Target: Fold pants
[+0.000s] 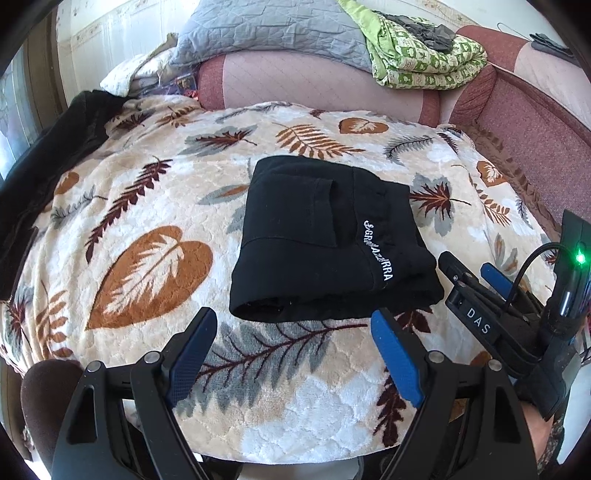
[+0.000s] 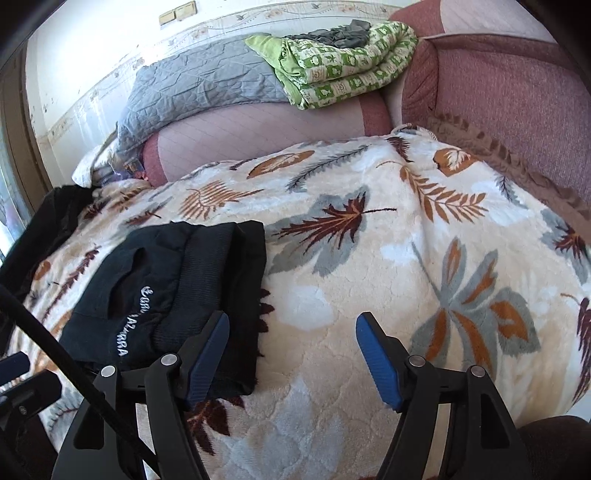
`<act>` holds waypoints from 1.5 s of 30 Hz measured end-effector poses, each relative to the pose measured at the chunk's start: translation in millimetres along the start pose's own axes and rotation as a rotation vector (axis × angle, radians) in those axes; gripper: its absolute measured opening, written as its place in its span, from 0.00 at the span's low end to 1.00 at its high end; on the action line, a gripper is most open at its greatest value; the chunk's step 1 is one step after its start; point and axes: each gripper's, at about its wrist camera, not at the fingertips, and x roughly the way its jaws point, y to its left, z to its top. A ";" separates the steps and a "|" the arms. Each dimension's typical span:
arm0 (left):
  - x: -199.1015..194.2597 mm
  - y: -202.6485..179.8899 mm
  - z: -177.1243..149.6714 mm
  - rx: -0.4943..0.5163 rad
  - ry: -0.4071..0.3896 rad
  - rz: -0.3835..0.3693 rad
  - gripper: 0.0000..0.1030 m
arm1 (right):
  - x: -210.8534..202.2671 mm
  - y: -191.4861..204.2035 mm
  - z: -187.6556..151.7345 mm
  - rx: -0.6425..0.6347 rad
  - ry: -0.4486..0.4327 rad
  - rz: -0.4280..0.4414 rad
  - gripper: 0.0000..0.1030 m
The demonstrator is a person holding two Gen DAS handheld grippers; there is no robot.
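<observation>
The black fabric pants (image 1: 328, 236), folded into a compact rectangular bundle with white embroidered lettering along one seam, are lying flat on the cream plush blanket printed with brown, rust and grey leaves (image 1: 147, 206), roughly at its middle. Nothing is pressing on the bundle.

The left gripper (image 1: 295, 343), black-framed with blue pads, is hovering just short of the bundle's near edge; its fingers (image 1: 194, 347) are standing wide apart and holding nothing, with only blanket showing between them.

The right gripper (image 2: 291, 345) is sitting at the bundle's right side, seen in the left wrist view just beside the pants' lower right corner. Its fingers are standing wide and empty; the left finger (image 2: 207, 354) is overlapping the bundle's edge in the right wrist view, but whether it is touching the fabric cannot be told.

Behind the blanket, a grey quilted cover (image 1: 273, 33) and a folded green patterned quilt (image 1: 424, 55) are resting on a pink upholstered sofa back (image 1: 314, 85).
</observation>
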 end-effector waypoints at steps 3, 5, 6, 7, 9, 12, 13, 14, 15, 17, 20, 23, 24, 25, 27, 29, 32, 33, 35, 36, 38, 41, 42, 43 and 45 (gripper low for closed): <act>3.3 2.7 -1.1 -0.001 0.014 0.011 0.82 | 0.6 1.6 -2.3 -0.011 0.006 -0.020 0.74; 5.9 4.6 -2.9 -0.002 0.025 0.014 0.82 | 0.0 2.6 -3.0 -0.017 0.002 -0.026 0.74; 7.3 5.5 -3.6 -0.003 0.031 0.017 0.82 | 0.4 3.2 -3.3 -0.023 0.002 -0.028 0.74; 9.4 6.9 -3.9 -0.004 0.039 0.022 0.82 | 1.4 4.1 -3.8 -0.027 0.004 -0.029 0.74; 12.6 8.3 -4.4 -0.005 0.052 0.027 0.82 | 4.6 5.7 -4.8 -0.034 0.016 -0.027 0.74; 16.1 7.3 -4.7 -0.003 0.063 0.028 0.82 | 6.9 7.1 -6.3 -0.037 0.024 -0.023 0.74; 16.7 5.9 -4.4 0.003 0.064 0.029 0.82 | 7.2 7.3 -6.4 -0.038 0.024 -0.022 0.74; 17.0 4.6 -4.2 0.007 0.063 0.030 0.82 | 7.5 7.2 -6.7 -0.038 0.023 -0.022 0.74; 17.5 3.4 -3.9 0.013 0.063 0.029 0.82 | 7.9 6.8 -6.7 -0.036 0.024 -0.023 0.75; 18.2 1.7 -4.0 0.017 0.065 0.029 0.82 | 9.0 7.2 -6.9 -0.031 0.027 -0.023 0.75; 20.0 1.7 -3.1 0.017 0.071 0.029 0.82 | 11.3 6.9 -7.1 -0.025 0.034 -0.020 0.75; 21.3 2.4 -2.3 0.014 0.074 0.030 0.82 | 12.5 7.7 -7.3 -0.026 0.036 -0.018 0.76; 21.7 2.1 -2.0 0.013 0.075 0.030 0.82 | 13.3 8.3 -7.4 -0.028 0.037 -0.017 0.76; 21.8 2.3 -2.0 0.013 0.076 0.030 0.82 | 13.8 8.8 -7.7 -0.030 0.039 -0.018 0.76; 22.5 2.7 -2.0 0.013 0.078 0.027 0.82 | 14.4 9.3 -8.0 -0.031 0.039 -0.020 0.76; 22.4 3.3 -2.0 0.011 0.078 0.024 0.82 | 14.4 9.1 -7.8 -0.029 0.040 -0.019 0.76; 22.8 3.9 -2.1 0.009 0.077 0.025 0.82 | 15.0 9.4 -8.1 -0.031 0.040 -0.022 0.76; 22.9 4.0 -2.1 0.008 0.078 0.026 0.82 | 15.4 9.6 -8.4 -0.031 0.040 -0.023 0.76; 23.3 4.9 -2.2 -0.001 0.082 0.025 0.82 | 15.4 9.5 -8.4 -0.031 0.040 -0.023 0.76; 23.3 5.1 -2.2 -0.004 0.083 0.024 0.82 | 15.4 9.5 -8.4 -0.031 0.040 -0.023 0.77; 22.0 4.8 -2.2 -0.006 0.082 0.026 0.82 | 15.2 9.4 -8.2 -0.031 0.040 -0.023 0.77; 17.7 6.5 0.1 -0.012 0.067 0.015 0.82 | 15.1 9.5 -8.3 -0.031 0.040 -0.023 0.77; 15.4 9.2 2.2 -0.018 0.056 0.004 0.82 | 15.5 9.3 -8.6 -0.030 0.040 -0.022 0.77; 11.8 14.3 7.3 -0.030 0.040 -0.017 0.82 | 15.6 9.2 -8.6 -0.030 0.040 -0.022 0.77; 7.4 27.7 19.1 -0.065 0.015 -0.057 0.82 | 15.5 8.2 -7.4 -0.031 0.044 -0.014 0.77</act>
